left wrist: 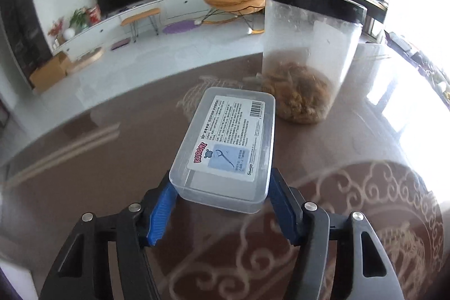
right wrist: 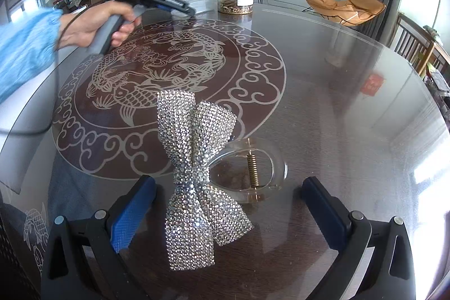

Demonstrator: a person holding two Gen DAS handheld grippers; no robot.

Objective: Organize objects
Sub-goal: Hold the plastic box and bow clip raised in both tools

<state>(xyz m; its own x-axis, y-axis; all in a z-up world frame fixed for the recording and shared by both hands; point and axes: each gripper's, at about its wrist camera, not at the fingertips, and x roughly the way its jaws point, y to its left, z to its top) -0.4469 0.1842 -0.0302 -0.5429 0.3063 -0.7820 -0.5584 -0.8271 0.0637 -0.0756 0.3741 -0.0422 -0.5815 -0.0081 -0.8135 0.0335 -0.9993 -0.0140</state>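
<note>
Left gripper (left wrist: 222,196) clamps the floss box (left wrist: 225,148). Right gripper (right wrist: 227,204), spread wide, straddles the untouched rhinestone bow clip (right wrist: 197,176). Sorting barely begun.

Tall jar (left wrist: 306,52) just beyond the box (left wrist: 227,148) — bare glass tabletop (right wrist: 351,108) rightward.

Black two-finger grippers with blue pads, and a person wearing a light blue sleeve

The left gripper (left wrist: 222,198) is showing black angular plastic arms with round silver screw heads and ribbed blue rubber pads (left wrist: 160,212); the right gripper (right wrist: 225,204) is looking the same, its blue pad (right wrist: 132,212) finely textured. The person's hand (right wrist: 95,24) is emerging from a loose, light blue sleeve (right wrist: 25,47), with a thin dark cable (right wrist: 56,92) trailing below the grey handle (right wrist: 107,33).
</note>
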